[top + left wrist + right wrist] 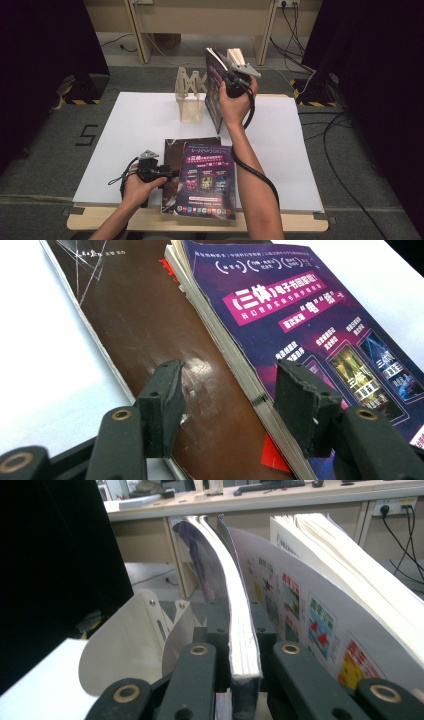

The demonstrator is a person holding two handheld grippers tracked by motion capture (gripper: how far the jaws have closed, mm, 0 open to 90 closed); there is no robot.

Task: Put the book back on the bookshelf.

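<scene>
Upright, purple book (240, 630) pinched in right gripper (243, 655) jaws beside wooden rack (190, 95), left gripper (227, 405) jaws spread.

Even overhead light brightens the white table (135, 130) in the high view, while black curtains (45, 45) swallow both sides of the frame. Glare streaks the glossy brown cover (145, 325) in the left gripper view, lower centre. In the right gripper view, the near book (242, 645) blurs softly and edges bow.
</scene>
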